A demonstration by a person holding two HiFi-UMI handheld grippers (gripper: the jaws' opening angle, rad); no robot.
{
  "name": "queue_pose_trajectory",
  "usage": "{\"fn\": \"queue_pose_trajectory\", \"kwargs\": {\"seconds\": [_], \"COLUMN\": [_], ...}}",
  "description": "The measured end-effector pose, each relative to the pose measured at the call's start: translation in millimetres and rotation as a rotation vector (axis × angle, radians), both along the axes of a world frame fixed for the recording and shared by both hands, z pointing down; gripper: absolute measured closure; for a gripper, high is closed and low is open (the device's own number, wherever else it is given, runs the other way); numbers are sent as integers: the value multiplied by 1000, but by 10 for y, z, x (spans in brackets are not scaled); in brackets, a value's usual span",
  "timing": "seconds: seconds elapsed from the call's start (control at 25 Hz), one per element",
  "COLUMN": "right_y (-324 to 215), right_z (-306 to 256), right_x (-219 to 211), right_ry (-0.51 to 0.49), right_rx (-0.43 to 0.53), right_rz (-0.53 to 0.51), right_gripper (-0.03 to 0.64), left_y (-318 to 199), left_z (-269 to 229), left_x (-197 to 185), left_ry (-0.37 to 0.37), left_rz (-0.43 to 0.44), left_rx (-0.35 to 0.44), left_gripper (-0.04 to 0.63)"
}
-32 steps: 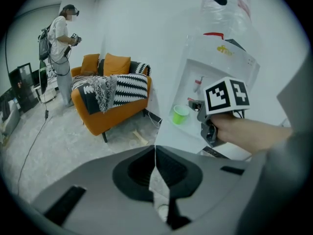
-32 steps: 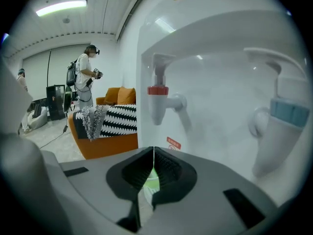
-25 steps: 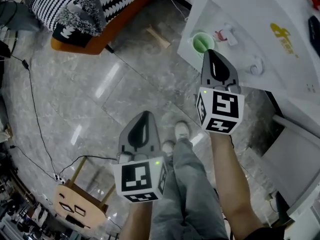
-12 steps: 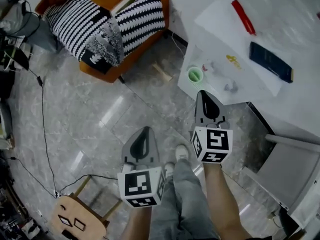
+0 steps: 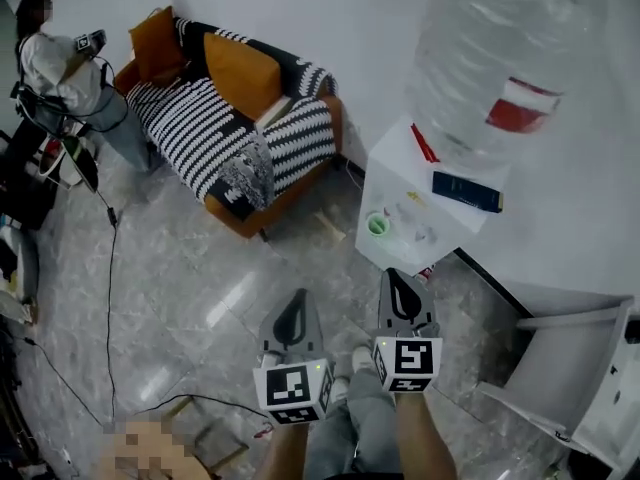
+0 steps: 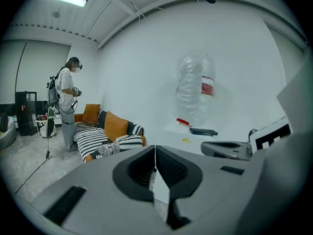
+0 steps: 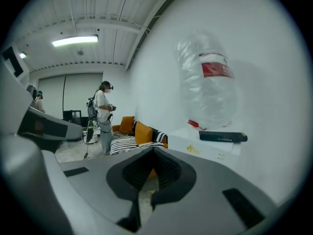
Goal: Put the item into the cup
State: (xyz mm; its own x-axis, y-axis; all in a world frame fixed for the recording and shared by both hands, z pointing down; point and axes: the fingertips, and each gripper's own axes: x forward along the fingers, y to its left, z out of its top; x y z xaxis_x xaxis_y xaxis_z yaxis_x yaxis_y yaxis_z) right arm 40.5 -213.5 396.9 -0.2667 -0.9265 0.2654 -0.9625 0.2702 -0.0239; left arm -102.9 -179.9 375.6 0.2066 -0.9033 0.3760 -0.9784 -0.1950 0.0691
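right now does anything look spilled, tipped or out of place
Nothing stands out. The green cup stands upright near the table's corner, nothing spilled round it. Left gripper and right gripper are both shut, empty, over the floor.

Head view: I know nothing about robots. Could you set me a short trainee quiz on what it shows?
1. True or false: the green cup stands on the white table.
2. Pick one: the left claw is A) shut and empty, B) holding a spoon, C) wide open.
3. What colour are the cushions on the striped sofa?

Key: 1 true; 2 A; 3 orange.
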Motion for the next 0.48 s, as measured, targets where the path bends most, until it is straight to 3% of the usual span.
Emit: {"fn": "queue_pose_trajectory", "kwargs": {"seconds": [0.48], "right_y": [605], "right_z": [-1520], "right_x": [-115], "right_ry": [-43], "right_rx": [179], "right_rz": [-82], "right_gripper": [607], "left_y": [477], "left_z": [-1140], "left_x": [307], "left_ry": [64], "left_rz": [68], "left_rx": [141], "left_gripper": [581]}}
